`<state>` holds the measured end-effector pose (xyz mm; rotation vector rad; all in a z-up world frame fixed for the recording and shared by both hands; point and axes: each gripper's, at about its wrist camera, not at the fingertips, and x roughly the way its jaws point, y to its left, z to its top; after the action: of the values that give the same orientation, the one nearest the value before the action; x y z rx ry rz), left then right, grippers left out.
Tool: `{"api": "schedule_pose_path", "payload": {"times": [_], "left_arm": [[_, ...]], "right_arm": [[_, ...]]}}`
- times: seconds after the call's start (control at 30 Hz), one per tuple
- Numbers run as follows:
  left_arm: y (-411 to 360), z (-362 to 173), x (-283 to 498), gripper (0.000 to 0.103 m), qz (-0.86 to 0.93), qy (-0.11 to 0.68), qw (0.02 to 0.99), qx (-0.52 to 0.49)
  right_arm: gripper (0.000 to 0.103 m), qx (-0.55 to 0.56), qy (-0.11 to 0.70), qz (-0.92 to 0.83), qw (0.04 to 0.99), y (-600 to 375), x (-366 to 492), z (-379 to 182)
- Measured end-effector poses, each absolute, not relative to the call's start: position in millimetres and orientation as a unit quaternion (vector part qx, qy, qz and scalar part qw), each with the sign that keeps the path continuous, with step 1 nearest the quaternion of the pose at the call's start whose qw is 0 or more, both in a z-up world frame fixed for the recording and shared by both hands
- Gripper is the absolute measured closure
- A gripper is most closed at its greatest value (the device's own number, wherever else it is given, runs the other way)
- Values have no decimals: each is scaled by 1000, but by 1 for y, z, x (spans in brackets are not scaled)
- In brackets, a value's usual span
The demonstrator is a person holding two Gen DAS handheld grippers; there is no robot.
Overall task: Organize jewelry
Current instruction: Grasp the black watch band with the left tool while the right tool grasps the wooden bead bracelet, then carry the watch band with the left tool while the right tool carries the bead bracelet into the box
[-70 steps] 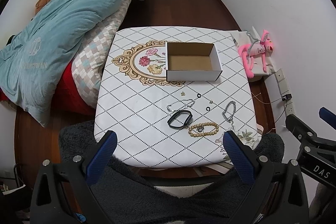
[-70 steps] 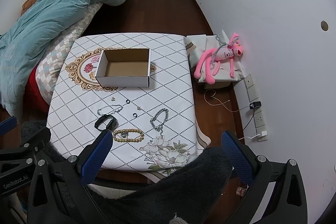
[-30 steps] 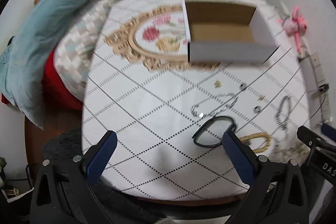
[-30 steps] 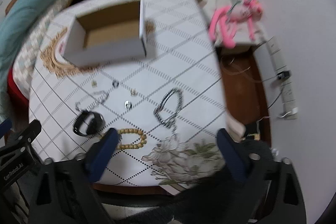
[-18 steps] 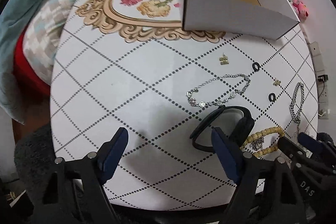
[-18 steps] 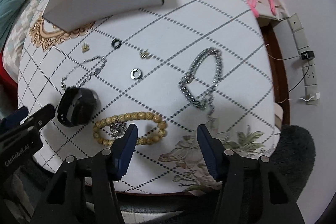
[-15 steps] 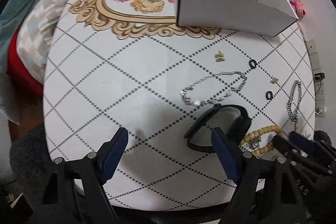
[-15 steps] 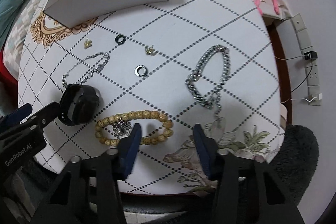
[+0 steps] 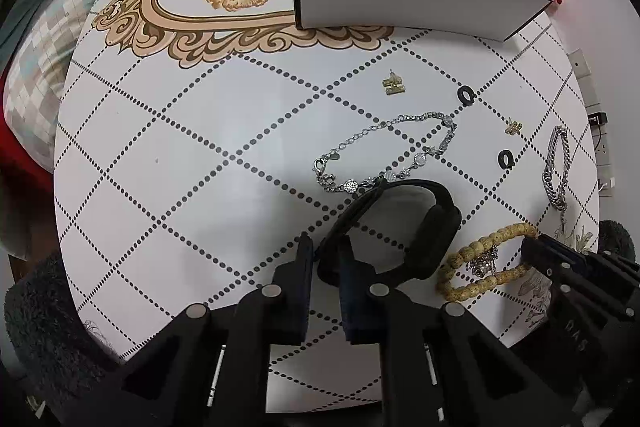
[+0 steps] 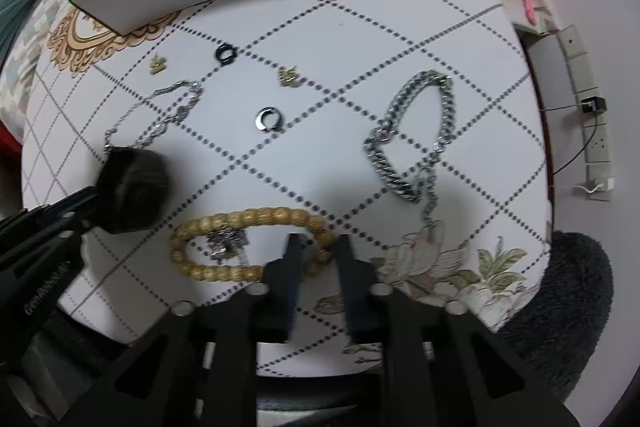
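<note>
Pinching the near end of the matte black band (image 9: 434,227), the left gripper (image 9: 326,253) is narrowed on its strap. The right gripper (image 10: 316,247) clamps the round wooden bead bracelet (image 10: 248,217); the chunky steel chain (image 10: 416,135) lies beyond.

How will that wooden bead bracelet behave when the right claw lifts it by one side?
The bead bracelet would probably sag rather than hold its oval, since it is separate beads on a string. The metal charm inside the loop may dangle. The round beads could slip in the right claw.
</note>
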<state>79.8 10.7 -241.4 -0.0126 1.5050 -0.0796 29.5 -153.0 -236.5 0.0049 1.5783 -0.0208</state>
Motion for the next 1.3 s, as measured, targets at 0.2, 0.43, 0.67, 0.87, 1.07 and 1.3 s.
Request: {"api": "schedule_pose_path", "payload": {"times": [0.2,0.43,0.67,0.87,1.07,1.3], "left_arm": [[24,-232,65,96,-31,673,739,-12],[31,-205,49,96,-28,659,751,-20],[26,-156,58,96,-31,619,784,-40],[25,-115,110,96,-34,580,812,-51],[21,-102,165,96,-32,574,816,-57],[18,-121,207,96,-27,601,797,-58]], "right_arm": [[93,72,699,3,712,-175,23,-229],[94,123,667,30,734,-184,23,-193],[94,115,625,78,768,-180,52,-130],[94,101,569,109,809,-175,100,-62],[94,86,545,134,823,-159,155,-34],[94,89,567,134,808,-153,203,-63]]}}
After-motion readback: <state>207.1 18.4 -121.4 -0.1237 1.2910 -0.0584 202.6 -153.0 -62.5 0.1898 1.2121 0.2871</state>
